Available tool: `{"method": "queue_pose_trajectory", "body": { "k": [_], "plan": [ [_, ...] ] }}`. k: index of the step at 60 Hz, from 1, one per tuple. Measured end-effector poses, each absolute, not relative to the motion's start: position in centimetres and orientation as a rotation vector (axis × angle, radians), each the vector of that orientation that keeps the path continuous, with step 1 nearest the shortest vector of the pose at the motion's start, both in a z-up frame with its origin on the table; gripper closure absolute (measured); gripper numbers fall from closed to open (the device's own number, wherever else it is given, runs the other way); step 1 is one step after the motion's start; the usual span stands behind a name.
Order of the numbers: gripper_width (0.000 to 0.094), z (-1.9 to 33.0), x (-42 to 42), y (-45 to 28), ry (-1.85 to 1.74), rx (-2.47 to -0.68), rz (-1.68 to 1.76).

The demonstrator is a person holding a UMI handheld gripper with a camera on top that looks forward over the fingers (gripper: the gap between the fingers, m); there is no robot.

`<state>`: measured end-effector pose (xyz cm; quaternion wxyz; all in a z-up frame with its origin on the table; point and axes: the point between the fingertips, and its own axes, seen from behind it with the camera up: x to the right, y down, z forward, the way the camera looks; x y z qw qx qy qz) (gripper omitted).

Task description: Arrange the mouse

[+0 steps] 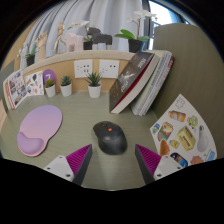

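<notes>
- Mouse [110, 137]: dark, resting on the bench [70, 150], near its front edge.
- Claw [112, 160]: fingers apart, nothing held; the mouse lies just ahead of and between the tips.
- Purple mouse pad [38, 130]: toward the left edge, apparently the destination.
- Step in hand: approach, grasp not yet made.
- Next move calls for advancing, closing squarely on the mouse's flanks.

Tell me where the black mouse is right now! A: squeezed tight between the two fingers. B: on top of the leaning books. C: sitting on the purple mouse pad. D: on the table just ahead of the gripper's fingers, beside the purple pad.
D: the mouse rests on the table just ahead of the open gripper, off the purple mouse pad.
</notes>
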<state>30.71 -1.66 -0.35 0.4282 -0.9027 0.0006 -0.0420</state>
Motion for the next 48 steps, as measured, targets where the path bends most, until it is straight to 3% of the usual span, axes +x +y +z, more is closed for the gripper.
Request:
{"method": "queue_pose_trajectory", "body": {
  "k": [12,25,48],
  "plan": [
    [0.0111,-0.9,32.0,3.4,-0.014,-2.27,-0.069],
    [0.0401,-1.2,31.3,5.6,0.028,-2.276,0.003],
    [0.057,-1.4,31.4,5.6,0.045,-2.3,-0.042]
  ]
}}
